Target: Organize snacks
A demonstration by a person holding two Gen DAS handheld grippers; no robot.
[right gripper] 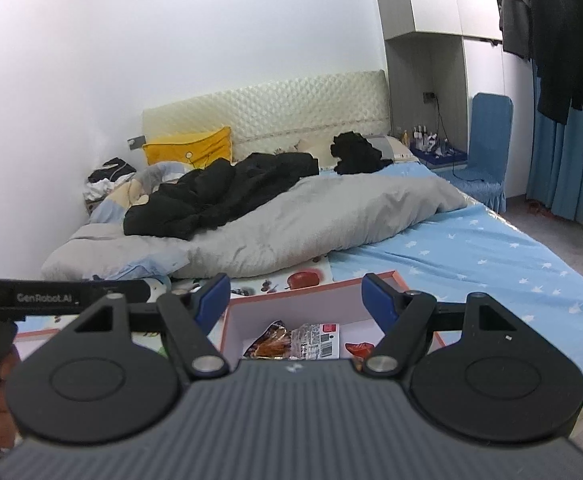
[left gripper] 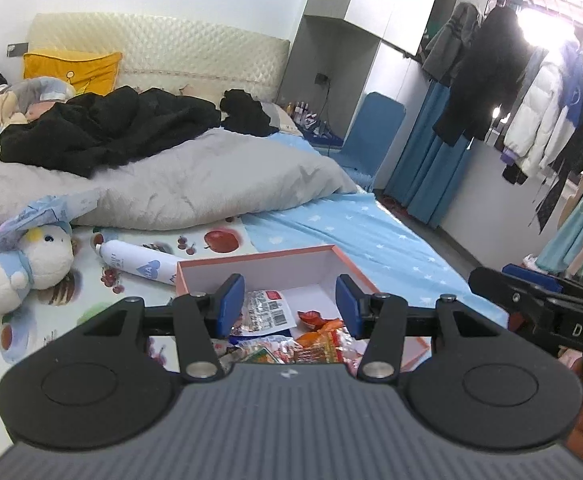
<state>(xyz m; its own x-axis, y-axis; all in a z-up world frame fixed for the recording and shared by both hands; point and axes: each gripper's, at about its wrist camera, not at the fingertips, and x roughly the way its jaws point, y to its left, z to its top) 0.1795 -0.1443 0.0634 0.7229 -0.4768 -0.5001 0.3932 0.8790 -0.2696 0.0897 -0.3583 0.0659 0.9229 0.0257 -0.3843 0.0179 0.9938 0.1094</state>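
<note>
Down on the bed (left gripper: 391,236), right below both of your grippers, sits the pink-rimmed box (left gripper: 259,270) with the snacks (left gripper: 315,340) already piled inside it. It rests on the fruit-print mat (left gripper: 139,312), just beside the blue star sheet. Your left gripper (left gripper: 289,306) hangs over the box with its jaws spread and nothing between the pads, and the right gripper (right gripper: 295,298) is spread even wider, also empty.

My read is you're between picks, so here's how I'd handle it. Look around for any packet outside the box before you go in again. From these views I can't spot a loose one on the mat. If you're tidying what's inside, come down steeply on a single wrapper and pinch it at a flat edge, not the puffy middle, because crinkly foil slips. Keep the other gripper clear of the box wall so you don't shove the whole thing across the mat.

Counts, as far as I can tell:
- one box
- at least four snack packets in it: one clear with a barcode label (right gripper: 317,340), one dark (right gripper: 269,340), one small red (left gripper: 311,317), plus an orange heap I can't separate
- one white spray can (left gripper: 139,262) touching the box corner
- one plush toy (left gripper: 31,264)
- one yellow pillow (left gripper: 71,70)
- two grippers
</note>
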